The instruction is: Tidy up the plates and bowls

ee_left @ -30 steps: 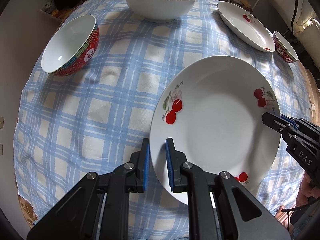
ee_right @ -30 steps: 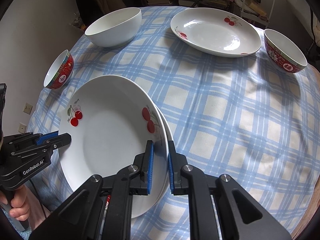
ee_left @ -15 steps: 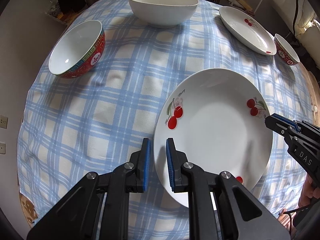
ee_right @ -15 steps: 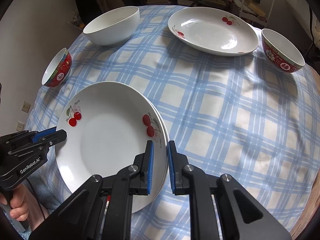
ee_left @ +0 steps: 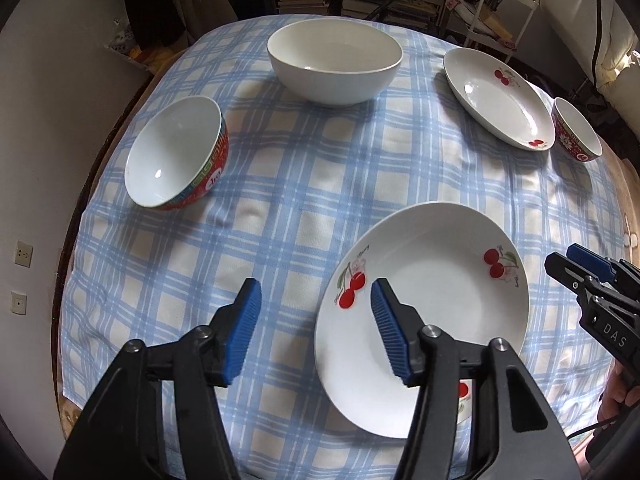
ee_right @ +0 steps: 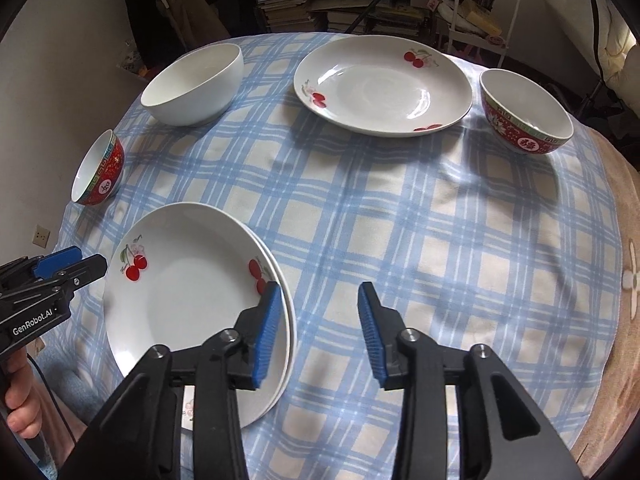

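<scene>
Blue-checked cloth (ee_left: 304, 184) covers the round table under us. Nearest, our left gripper (ee_left: 316, 320) and right gripper (ee_right: 318, 320) have just been opening; both now stand spread, pinching nothing, astride opposite rims of the stacked cherry plates (ee_left: 436, 300) lying flat on the cloth. Farther off at left sits a red-patterned bowl (ee_left: 176, 152). Beyond it stand the large white bowl (ee_left: 334, 62), another cherry plate (ee_right: 384, 86) and a second red bowl (ee_right: 524, 114) at right. Bookshelves (ee_right: 320, 0) fill the background.
</scene>
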Available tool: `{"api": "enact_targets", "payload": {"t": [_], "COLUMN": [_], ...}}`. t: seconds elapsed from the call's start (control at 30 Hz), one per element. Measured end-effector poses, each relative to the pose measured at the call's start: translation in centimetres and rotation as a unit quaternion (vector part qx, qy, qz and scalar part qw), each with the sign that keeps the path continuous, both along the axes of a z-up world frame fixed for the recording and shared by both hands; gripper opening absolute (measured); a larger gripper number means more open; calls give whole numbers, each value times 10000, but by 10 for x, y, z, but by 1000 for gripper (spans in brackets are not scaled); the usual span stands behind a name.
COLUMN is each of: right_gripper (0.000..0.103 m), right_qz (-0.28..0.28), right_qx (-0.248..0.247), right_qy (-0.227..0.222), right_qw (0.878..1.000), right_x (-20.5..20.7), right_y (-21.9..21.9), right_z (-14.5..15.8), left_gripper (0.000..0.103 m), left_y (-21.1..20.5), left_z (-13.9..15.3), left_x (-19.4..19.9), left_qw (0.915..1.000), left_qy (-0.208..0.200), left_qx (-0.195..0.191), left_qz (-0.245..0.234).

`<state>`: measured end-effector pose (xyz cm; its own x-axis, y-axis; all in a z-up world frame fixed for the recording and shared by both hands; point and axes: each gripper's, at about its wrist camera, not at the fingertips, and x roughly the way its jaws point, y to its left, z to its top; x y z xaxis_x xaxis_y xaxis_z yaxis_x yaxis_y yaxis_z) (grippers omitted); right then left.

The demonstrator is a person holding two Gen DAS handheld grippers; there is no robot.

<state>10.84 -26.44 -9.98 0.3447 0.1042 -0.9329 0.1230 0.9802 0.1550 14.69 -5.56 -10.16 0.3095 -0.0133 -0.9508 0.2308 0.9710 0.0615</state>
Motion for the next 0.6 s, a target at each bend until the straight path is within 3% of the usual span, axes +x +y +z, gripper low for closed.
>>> {"api": "enact_targets", "payload": {"t": [0.1, 0.17, 0.2, 0.27, 0.33, 0.47, 0.6], "right_gripper": [60, 72, 75, 90, 96, 103, 103], "right_qz": [-12, -39, -68, -89, -111, -109, -38], "right_qx": [-69, -158, -186, -185, -171, -222, -386], "right_qy": [-4, -73, -145, -297, -384, -537, -653], "right_qw": [10000, 9998, 9997, 9993, 9991, 9983, 9971], "right_x": [8, 13, 15, 22, 30, 51, 76], "right_y": [-11, -19, -24, -35, -46, -65, -82], "right_z": [8, 13, 17, 22, 27, 37, 43], "left_gripper": [72, 86, 87, 88, 89, 90, 90], "left_y": [-9, -14, -17, -24, -30, -47, -69], "left_z": [5, 9, 11, 14, 16, 14, 9], "left_x": [12, 20, 24, 33, 43, 63, 80], "left_qw": [10000, 9999, 9998, 9998, 9999, 10000, 9996], "left_qy": [13, -38, -83, -119, -106, -6, 92], "left_qx": [82, 162, 173, 159, 73, -74, -252], "left_qz": [-42, -39, -46, -55, -45, -38, -122]}}
